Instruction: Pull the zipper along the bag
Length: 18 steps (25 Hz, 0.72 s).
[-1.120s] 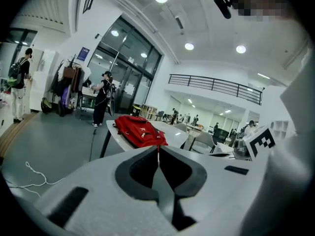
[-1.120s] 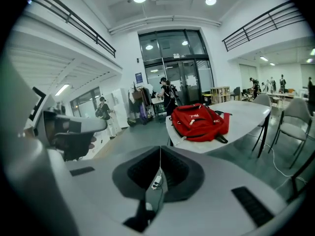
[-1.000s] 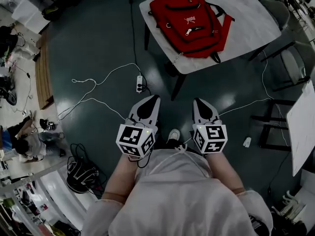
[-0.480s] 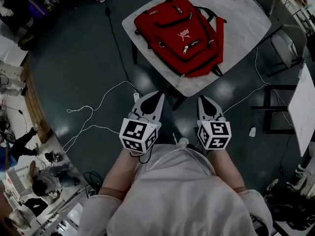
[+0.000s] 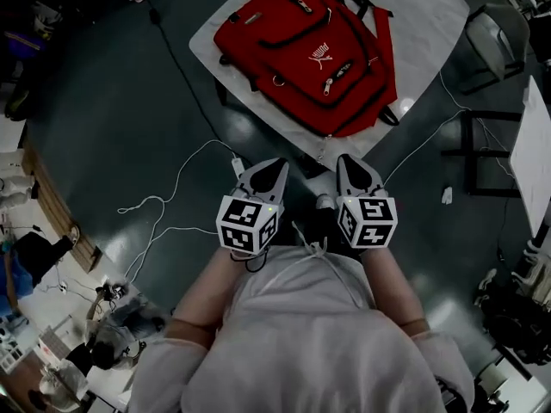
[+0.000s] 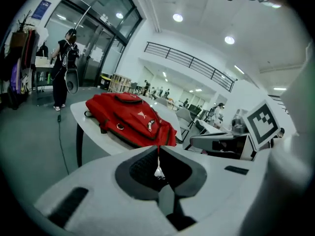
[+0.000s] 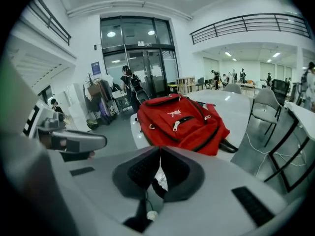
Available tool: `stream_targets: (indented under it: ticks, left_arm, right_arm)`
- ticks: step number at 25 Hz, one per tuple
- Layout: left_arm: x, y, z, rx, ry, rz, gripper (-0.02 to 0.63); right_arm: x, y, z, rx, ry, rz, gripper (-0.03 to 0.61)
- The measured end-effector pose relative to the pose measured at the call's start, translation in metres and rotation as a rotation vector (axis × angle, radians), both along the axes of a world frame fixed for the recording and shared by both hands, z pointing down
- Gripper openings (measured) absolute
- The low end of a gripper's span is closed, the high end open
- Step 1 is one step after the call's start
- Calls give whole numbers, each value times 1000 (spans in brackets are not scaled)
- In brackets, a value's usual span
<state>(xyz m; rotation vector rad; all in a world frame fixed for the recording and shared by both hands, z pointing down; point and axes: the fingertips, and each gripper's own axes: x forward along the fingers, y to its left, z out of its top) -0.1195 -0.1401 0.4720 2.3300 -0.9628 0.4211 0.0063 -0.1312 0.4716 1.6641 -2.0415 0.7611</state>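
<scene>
A red backpack (image 5: 310,54) lies flat on a white table (image 5: 430,24), straps to the right. A white zipper pull (image 5: 325,83) shows on its front pocket. My left gripper (image 5: 274,169) and right gripper (image 5: 349,160) are held side by side close to my body, short of the table's near corner, both pointing at the bag. Each is shut with nothing in it. In the left gripper view the backpack (image 6: 130,119) sits beyond the shut tips (image 6: 158,147). In the right gripper view the backpack (image 7: 179,122) and its zipper pull (image 7: 174,126) lie ahead of the shut tips (image 7: 160,149).
A power strip (image 5: 237,166) and white cables (image 5: 164,205) trail over the dark floor left of me. Chairs (image 5: 495,37) and a dark frame (image 5: 482,153) stand right of the table. A person (image 6: 64,68) stands far off by glass doors.
I have stepped closer: the table and backpack sit nearer and lower in the head view. Both grippers stay shut, side by side in front of my body.
</scene>
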Motion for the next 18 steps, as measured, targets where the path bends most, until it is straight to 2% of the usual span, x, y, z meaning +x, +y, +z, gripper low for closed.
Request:
stream_targets:
  ticks: [4, 9, 15, 18]
  left_arm:
    - [10, -3, 28, -64, -10, -20, 26]
    - [32, -9, 56, -119, -21, -42, 25]
    - [68, -14, 91, -149, -79, 5, 26]
    - [81, -18, 104, -152, -143, 18, 26]
  right_arm:
    - [-6, -17, 26, -63, 18, -35, 28]
    - [8, -33, 62, -146, 25, -97, 28]
    - [29, -49, 104, -244, 61, -217, 28]
    - [34, -56, 118, -274, 49, -264, 28]
